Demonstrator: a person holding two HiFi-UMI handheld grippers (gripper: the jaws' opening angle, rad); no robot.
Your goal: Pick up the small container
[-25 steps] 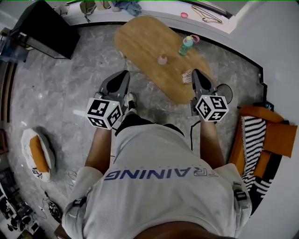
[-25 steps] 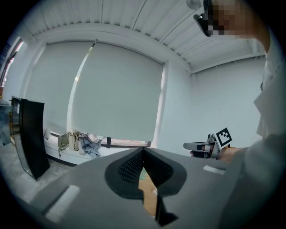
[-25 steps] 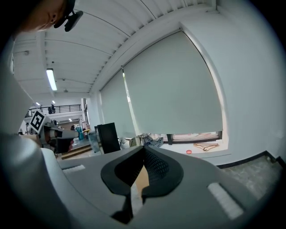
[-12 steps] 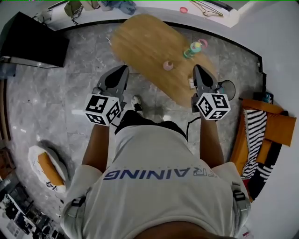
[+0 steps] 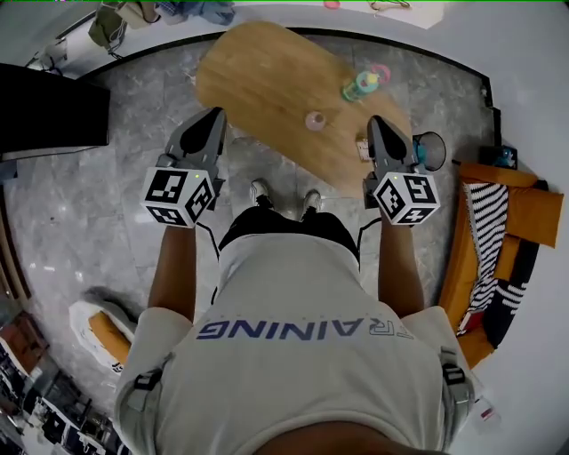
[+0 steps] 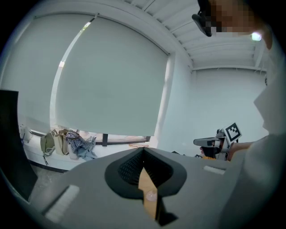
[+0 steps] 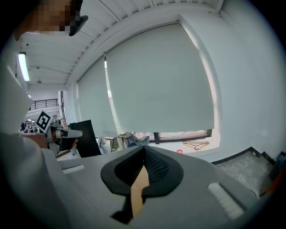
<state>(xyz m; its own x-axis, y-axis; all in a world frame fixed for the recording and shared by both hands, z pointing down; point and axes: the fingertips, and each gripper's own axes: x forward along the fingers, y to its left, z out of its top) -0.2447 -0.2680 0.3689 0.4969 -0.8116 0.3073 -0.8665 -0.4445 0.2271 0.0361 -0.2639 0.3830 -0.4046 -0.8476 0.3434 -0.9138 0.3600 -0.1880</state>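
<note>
My left tongs (image 5: 213,115) and right tongs (image 5: 377,126) are clenched, empty. The small pink container (image 5: 314,121) stands on the bench (image 5: 258,71) between them.

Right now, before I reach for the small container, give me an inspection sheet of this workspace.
Surface: oval wooden table, ahead of the person.
Job's things: small pink container, upright on the table, untouched.
Clutter: green bottle beyond the container; small item at the table's near edge, too small to identify.
Grippers: left gripper and right gripper both have jaws shut on nothing, apart from the container.
Cables: thin black cable below the right gripper.
Surroundings: grey stone floor, black cabinet, orange seat, clothes and bags by the window ledge.
</note>
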